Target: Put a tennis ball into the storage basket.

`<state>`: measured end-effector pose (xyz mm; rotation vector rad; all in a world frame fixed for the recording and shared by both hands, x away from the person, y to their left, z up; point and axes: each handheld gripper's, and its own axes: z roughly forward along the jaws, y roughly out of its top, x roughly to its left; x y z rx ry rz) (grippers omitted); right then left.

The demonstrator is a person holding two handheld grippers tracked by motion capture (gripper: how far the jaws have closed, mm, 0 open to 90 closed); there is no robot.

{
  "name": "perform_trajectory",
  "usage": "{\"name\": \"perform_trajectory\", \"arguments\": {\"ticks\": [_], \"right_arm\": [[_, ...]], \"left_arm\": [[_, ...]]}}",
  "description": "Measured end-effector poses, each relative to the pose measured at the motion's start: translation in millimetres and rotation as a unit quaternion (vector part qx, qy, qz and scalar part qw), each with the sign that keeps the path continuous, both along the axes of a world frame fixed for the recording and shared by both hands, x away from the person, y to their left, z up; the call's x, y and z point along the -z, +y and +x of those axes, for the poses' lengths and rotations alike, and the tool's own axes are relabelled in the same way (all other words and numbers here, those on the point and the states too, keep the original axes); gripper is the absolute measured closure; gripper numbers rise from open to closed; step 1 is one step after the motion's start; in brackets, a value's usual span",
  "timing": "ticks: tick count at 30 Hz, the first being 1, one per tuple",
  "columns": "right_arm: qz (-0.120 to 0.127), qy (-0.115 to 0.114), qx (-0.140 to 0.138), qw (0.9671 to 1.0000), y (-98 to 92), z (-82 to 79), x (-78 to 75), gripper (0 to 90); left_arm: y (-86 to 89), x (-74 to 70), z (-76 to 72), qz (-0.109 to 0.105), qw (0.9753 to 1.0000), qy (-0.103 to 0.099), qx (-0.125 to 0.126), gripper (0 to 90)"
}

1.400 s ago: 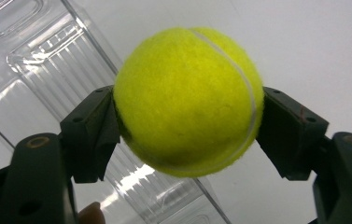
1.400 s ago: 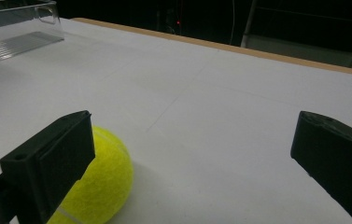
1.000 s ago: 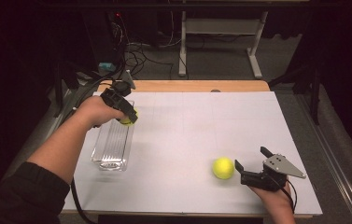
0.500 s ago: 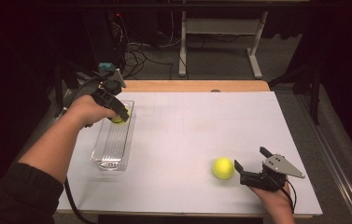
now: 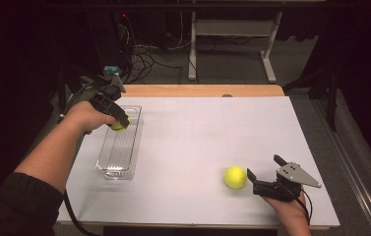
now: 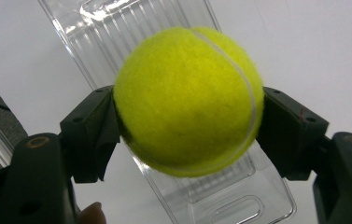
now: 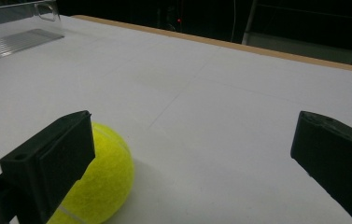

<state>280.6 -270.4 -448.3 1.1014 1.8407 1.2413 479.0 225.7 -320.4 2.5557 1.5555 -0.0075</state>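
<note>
Since the earlier frames, the left gripper has moved toward the far end of the clear plastic tray, and it carries the held tennis ball with it. The right gripper and the second tennis ball have stayed at the same place near the front right of the table.

In the left gripper view the jaws press on both sides of the held ball, and the ribbed tray lies below it. It is not possible to tell if the ball touches the tray or hangs just above it. The right gripper has its jaws wide apart with nothing between them; the second ball rests on the table, just beside its left jaw and partly hidden behind it.

The table has a white, matt cover with faint fold lines, and a wooden edge shows along the far side. The tray is on the left part of the surface, lengthwise away from the person. The room behind is dark. On the grey floor there are many cables and the white legs of another desk. A small red light glows in the dark at the back.

No brand, label or writing can be read on the balls, the tray or the grippers.
</note>
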Motion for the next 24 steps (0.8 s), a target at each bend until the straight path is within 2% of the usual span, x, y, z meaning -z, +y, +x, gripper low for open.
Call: {"name": "perform_trajectory", "arguments": {"ticks": [13,18,24], "right_arm": [[-0.001,0.001,0.001,1.0,-0.1,-0.1,0.3,0.0],[-0.002,0.0,0.0,1.0,-0.2,-0.1,0.1,0.0],[-0.001,-0.001,0.0,1.0,-0.3,-0.2,0.1,0.0]], "left_arm": [[7.2,3.3,0.8,-0.001,1.0,0.002,-0.006,27.4],[3.8,5.2,1.8,0.001,1.0,-0.003,-0.005,27.4],[-2.2,10.9,3.8,0.011,0.9999,0.002,0.002,27.3]]}}
